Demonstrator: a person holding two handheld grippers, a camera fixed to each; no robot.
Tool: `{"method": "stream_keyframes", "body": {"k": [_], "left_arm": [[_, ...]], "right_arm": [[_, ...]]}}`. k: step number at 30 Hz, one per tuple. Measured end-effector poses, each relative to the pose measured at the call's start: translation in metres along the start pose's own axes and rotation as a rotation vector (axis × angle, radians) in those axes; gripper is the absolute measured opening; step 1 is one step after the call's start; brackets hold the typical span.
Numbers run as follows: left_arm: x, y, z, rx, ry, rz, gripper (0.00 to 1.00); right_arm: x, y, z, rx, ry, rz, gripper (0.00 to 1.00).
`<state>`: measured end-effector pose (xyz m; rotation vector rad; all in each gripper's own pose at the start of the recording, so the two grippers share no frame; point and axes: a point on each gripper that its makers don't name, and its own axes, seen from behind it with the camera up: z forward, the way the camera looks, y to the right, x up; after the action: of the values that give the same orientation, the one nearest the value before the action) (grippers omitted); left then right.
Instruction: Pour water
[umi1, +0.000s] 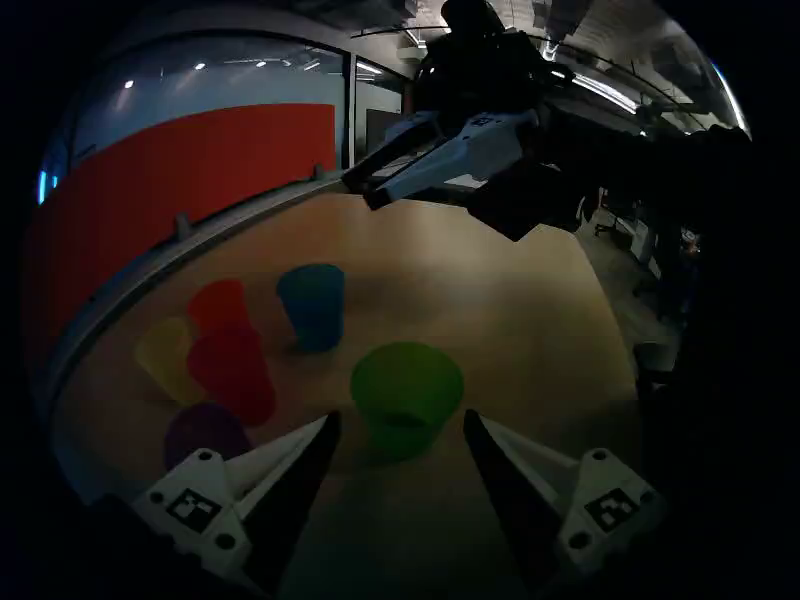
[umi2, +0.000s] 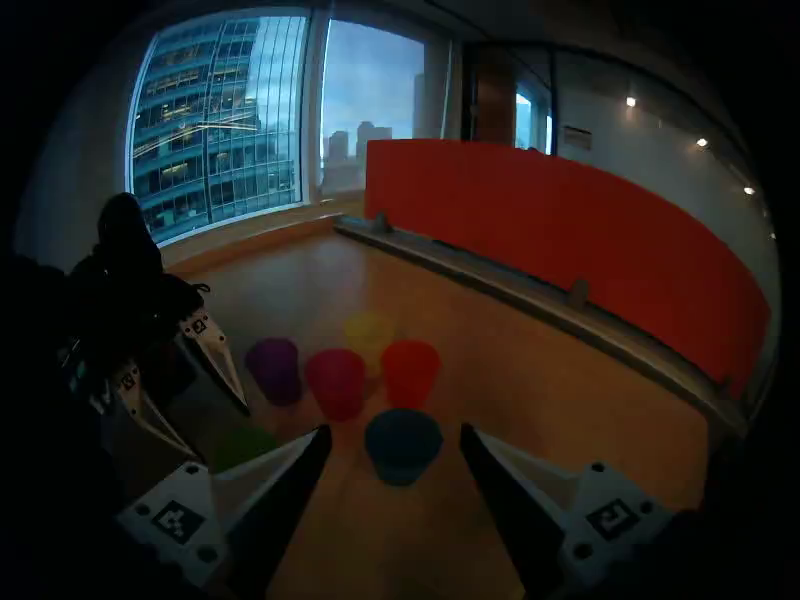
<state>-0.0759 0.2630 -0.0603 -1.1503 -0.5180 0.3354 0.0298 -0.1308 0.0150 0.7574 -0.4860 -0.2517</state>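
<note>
High-rise office: city-view windows (umi2: 220, 130), red partition (umi2: 580, 240).

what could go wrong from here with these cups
1. The open right gripper faces the blue plastic cup; the red plastic cup and magenta plastic cup stand just behind, so a finger could knock one.
2. The open left gripper frames the green plastic cup; an off-centre squeeze may tip it. Whether any cup holds water is unclear.
</note>
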Motion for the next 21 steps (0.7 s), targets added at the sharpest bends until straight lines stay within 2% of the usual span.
{"method": "stream_keyframes", "body": {"k": [21], "left_arm": [[-0.002,0.002,0.040,-0.029,-0.014,-0.023,0.90]], "right_arm": [[-0.008,0.004,0.019,0.015,-0.027,0.004,0.99]]}}
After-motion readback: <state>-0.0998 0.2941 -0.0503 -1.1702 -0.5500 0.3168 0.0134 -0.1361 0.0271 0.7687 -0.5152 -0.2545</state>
